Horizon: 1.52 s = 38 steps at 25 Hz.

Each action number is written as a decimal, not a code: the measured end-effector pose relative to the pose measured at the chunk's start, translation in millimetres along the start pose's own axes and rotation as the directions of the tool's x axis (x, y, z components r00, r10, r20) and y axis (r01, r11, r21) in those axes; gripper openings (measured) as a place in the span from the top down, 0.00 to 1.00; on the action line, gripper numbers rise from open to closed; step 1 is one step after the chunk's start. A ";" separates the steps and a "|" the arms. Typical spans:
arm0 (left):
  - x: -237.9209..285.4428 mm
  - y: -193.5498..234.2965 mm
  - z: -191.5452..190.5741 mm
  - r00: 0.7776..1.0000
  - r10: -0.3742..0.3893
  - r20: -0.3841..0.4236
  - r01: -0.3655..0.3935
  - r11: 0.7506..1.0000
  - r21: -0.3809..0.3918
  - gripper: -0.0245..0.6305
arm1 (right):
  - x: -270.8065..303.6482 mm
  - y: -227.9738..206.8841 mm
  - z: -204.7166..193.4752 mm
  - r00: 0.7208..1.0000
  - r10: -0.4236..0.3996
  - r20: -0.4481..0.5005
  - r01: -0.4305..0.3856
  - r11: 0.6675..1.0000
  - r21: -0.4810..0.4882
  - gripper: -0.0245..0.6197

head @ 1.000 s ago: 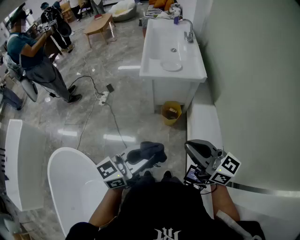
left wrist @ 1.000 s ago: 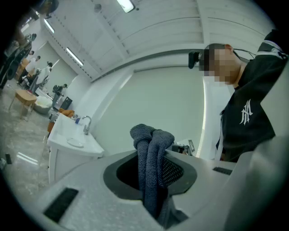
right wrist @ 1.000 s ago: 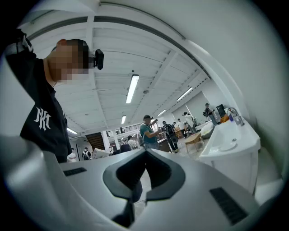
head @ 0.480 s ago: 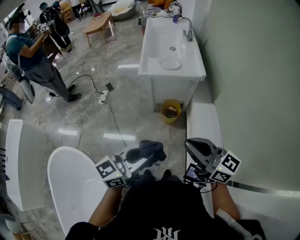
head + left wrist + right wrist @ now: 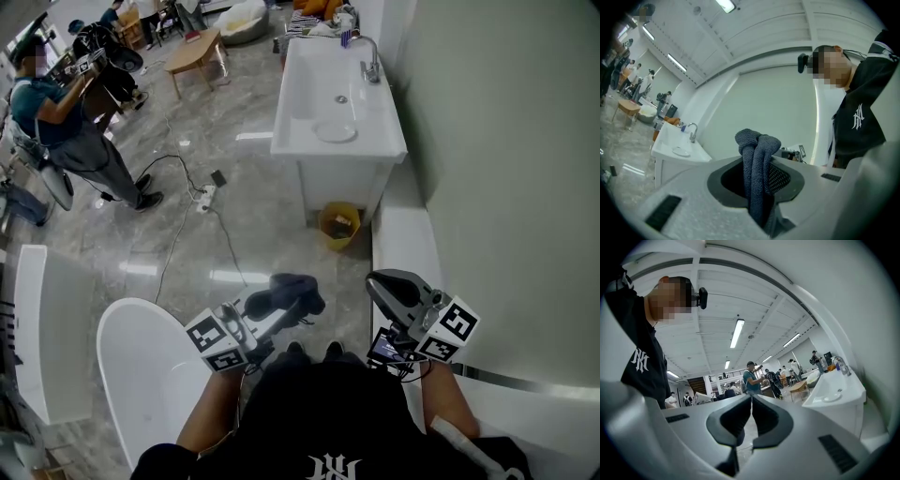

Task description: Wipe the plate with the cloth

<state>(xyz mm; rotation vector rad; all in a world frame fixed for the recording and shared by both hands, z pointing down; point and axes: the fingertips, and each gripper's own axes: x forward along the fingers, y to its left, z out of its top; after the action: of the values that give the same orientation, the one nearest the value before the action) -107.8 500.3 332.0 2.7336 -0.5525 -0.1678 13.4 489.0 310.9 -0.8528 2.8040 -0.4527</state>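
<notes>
Closest in, well short of the white rectangular basin unit (image 5: 330, 180): left claw (image 5: 294, 315) clamped on a bunched dark grey knit cloth (image 5: 758, 154). A fold bulges above the pads; the rest hangs below. Right claw (image 5: 751, 403) fully closed, nothing in it.

Risk: the grip is on a loose wad, so a tail could drag or pull free under wiping pressure.

Risk: the small round white plate (image 5: 336, 131) lies unheld in the basin bowl, below the chrome tap (image 5: 372, 58). With no brace from the empty claw it would likely skid against the basin wall.

Room: glossy grey stone floor (image 5: 253, 244) is open straight ahead to the basin.
- White oval tub (image 5: 141, 375) sits left, well short of the basin.
- Black cable with power strip (image 5: 208, 195) lies off the basin's left front corner, a likely trip point.
- Yellow bin (image 5: 341, 223) stands just beside the basin's front foot.
- White ledge (image 5: 405, 246) runs back from the basin's right side along the wall, pinching that flank.
- Standing person (image 5: 75, 127) is well left of the basin, off the route.
</notes>
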 end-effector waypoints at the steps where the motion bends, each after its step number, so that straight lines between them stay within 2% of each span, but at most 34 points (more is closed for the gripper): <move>1: 3.4 0.4 2.1 1.000 0.002 0.000 -0.002 1.000 0.002 0.86 | -1.7 -3.8 1.4 1.000 -0.006 -0.009 0.006 1.000 -0.009 0.95; 6: 17.9 5.1 8.0 1.000 0.012 0.000 -0.012 1.000 0.011 0.86 | -3.7 -23.0 8.1 0.999 -0.042 -0.031 0.040 0.998 -0.055 0.95; 11: 29.9 39.7 2.2 1.000 0.029 -0.001 -0.029 0.999 -0.021 0.86 | 16.8 -47.7 1.2 0.997 -0.046 -0.065 0.042 0.997 -0.065 0.95; 17: 42.0 113.1 13.4 0.999 0.035 0.005 -0.035 0.999 -0.025 0.86 | 57.5 -102.9 -1.4 0.996 -0.054 -0.074 0.053 0.998 -0.018 0.95; 21: 56.3 182.4 32.0 0.999 0.022 0.028 -0.020 0.996 -0.087 0.86 | 105.5 -155.4 6.8 0.993 -0.064 -0.102 0.065 0.998 0.001 0.95; 24: 63.8 235.7 44.5 0.999 0.025 0.020 -0.023 0.996 -0.089 0.86 | 141.9 -190.3 16.1 0.990 -0.075 -0.119 0.074 0.997 -0.015 0.95; 28: 69.0 251.5 46.3 0.999 -0.010 0.039 0.015 0.993 -0.116 0.86 | 148.5 -205.2 13.1 0.985 -0.122 -0.120 0.120 0.992 -0.026 0.95; 33: 96.4 317.2 67.8 0.999 -0.040 0.005 0.040 0.990 -0.134 0.86 | 193.3 -256.8 37.3 0.980 -0.151 -0.132 0.149 0.988 -0.029 0.95; 38: 134.1 351.2 74.5 0.998 -0.057 0.013 0.059 0.986 -0.153 0.86 | 197.1 -303.2 40.7 0.975 -0.176 -0.136 0.174 0.984 -0.021 0.95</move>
<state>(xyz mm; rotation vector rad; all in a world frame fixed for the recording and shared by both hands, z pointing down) -123.0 120.6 381.4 2.6015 -0.4433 -0.2275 17.4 128.4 359.4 -1.1174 2.8681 -0.5459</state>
